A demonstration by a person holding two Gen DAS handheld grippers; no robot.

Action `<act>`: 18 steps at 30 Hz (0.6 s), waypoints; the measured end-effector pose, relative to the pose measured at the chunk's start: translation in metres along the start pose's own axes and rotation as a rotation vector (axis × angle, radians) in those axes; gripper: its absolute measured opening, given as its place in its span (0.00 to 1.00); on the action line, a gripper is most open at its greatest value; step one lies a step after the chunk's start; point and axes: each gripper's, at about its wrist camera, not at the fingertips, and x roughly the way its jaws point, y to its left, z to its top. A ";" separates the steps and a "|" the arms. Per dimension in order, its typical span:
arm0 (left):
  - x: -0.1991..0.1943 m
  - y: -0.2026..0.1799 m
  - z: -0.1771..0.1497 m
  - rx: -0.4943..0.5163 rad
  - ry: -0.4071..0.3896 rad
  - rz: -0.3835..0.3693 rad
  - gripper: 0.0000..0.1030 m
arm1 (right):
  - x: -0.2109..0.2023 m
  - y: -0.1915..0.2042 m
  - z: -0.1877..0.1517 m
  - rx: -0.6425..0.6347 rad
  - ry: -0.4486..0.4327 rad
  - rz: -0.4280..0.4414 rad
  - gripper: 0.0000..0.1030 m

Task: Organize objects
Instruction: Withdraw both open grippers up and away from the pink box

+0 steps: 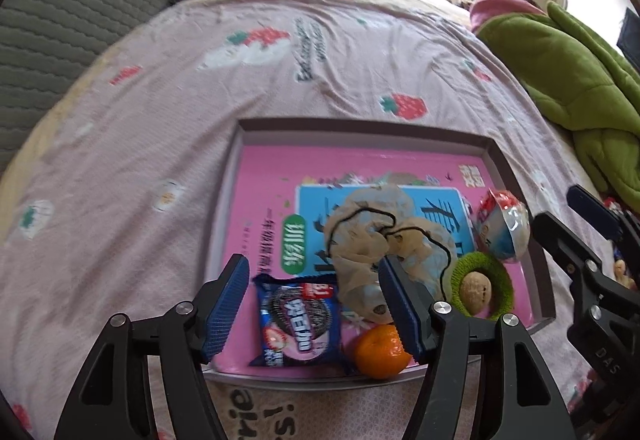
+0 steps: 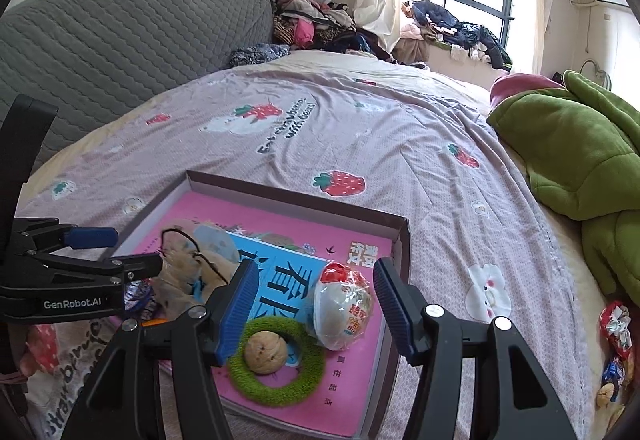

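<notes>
A shallow grey box lined with a pink book lies on the bed. In it are an Oreo pack, an orange, a beige stocking with a black cord, a walnut inside a green fuzzy ring, and a wrapped egg-shaped snack. My left gripper is open just above the Oreo pack. My right gripper is open, empty, over the walnut and the snack.
The bed has a pink strawberry-print sheet. A green quilt lies at the right. Small wrapped snacks lie on the sheet right of the box. A grey headboard is at the left.
</notes>
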 end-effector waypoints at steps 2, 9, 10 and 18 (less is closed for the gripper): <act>-0.007 0.002 0.000 -0.002 -0.017 0.003 0.69 | -0.006 0.001 0.001 -0.001 -0.009 0.003 0.62; -0.028 0.000 -0.005 0.004 -0.038 -0.005 0.72 | -0.030 0.004 0.004 0.006 -0.049 0.001 0.63; -0.030 0.000 -0.006 0.006 -0.043 -0.003 0.72 | -0.033 0.004 0.004 0.009 -0.053 0.005 0.63; -0.057 -0.004 -0.015 0.019 -0.091 -0.012 0.72 | -0.065 0.004 0.006 0.026 -0.098 0.004 0.66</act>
